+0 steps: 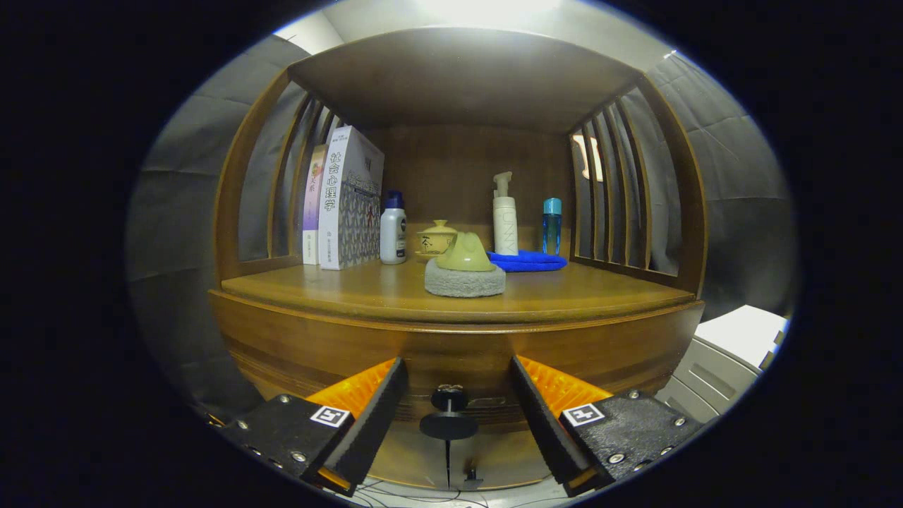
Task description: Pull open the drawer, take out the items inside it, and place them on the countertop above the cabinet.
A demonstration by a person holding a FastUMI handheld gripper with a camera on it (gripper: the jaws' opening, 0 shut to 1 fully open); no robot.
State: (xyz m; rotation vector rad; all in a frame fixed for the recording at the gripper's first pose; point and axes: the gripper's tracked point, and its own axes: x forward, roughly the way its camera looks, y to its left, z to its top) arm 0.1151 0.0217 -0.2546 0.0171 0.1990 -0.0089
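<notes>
A wooden cabinet (458,339) with a slatted shelf alcove fills the scene, its back panel (451,176) dim. Grey cloth walls (183,197) hang left and right. A bright ceiling light (487,8) glows above; white furniture (734,353) stands at near right.

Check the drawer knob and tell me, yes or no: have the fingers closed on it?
No: the gripper is open, its fingers standing apart on either side of the knob.

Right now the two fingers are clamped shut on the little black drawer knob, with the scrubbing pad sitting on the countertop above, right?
Not quite. In the gripper view the gripper is open: its fingers stand apart on either side of the black drawer knob, not pressing on it. The scrubbing pad does sit on the countertop above.
</notes>
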